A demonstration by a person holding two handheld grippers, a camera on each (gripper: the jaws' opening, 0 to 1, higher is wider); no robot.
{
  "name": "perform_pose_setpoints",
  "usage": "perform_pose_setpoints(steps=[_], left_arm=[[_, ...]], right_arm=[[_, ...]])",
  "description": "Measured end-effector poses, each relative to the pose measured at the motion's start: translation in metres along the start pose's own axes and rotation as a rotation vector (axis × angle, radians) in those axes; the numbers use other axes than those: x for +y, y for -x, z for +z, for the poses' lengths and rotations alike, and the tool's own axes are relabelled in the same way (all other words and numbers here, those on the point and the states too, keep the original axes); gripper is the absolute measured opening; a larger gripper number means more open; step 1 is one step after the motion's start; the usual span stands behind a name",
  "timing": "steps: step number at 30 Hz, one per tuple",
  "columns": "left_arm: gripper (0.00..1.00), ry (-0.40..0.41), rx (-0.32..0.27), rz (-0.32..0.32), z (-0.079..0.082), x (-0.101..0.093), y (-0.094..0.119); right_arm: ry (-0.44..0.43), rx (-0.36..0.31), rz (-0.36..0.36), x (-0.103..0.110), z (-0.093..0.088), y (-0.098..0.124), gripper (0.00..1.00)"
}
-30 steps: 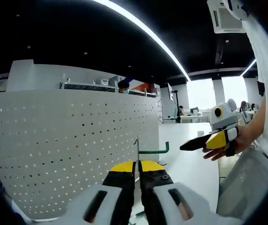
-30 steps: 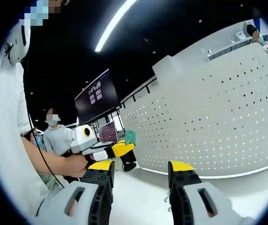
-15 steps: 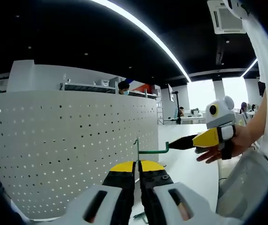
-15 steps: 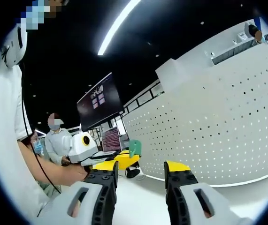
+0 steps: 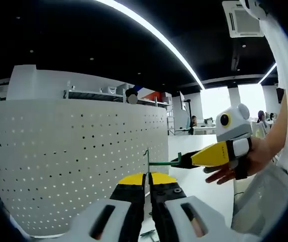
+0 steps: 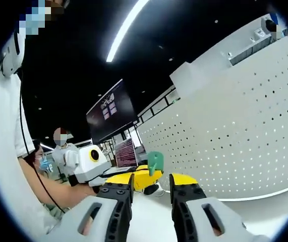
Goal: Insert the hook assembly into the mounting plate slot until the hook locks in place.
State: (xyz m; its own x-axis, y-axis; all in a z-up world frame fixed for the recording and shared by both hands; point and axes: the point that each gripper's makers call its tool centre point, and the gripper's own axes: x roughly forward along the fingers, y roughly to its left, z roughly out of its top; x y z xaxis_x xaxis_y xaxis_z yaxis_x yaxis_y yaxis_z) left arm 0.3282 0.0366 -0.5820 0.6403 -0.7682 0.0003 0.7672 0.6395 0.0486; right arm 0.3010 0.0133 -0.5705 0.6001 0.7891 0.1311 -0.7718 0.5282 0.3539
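My left gripper is shut on a thin green wire hook, whose upright stem rises from the yellow jaw tips and whose arm points right. The white perforated mounting plate stands upright just left of and behind it. My right gripper comes in from the right, held by a hand, its dark tips at the free end of the hook's arm. In the right gripper view the right gripper is open with a narrow gap, and the green hook end sits just above that gap, in front of the left gripper. The plate stands to the right.
A white table top stretches past the plate. A small green part lies on it near the plate's foot. A dark monitor and a standing person are behind. The holder's white sleeve is at the right.
The right gripper has moved toward the hook's free end and its jaws have narrowed. The left gripper and the hook have stayed still.
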Motion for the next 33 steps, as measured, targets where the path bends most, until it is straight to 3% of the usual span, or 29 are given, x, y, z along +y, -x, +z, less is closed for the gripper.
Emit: perform_pose_setpoints(steps=[20, 33], left_arm=[[0.02, 0.009, -0.021, 0.004, 0.005, -0.005, -0.001], [0.02, 0.030, -0.026, 0.049, 0.004, -0.002, 0.000]], right_arm=[[0.007, -0.030, -0.010, -0.002, 0.008, -0.023, 0.08], [0.007, -0.030, -0.045, -0.005, 0.008, -0.028, 0.03]])
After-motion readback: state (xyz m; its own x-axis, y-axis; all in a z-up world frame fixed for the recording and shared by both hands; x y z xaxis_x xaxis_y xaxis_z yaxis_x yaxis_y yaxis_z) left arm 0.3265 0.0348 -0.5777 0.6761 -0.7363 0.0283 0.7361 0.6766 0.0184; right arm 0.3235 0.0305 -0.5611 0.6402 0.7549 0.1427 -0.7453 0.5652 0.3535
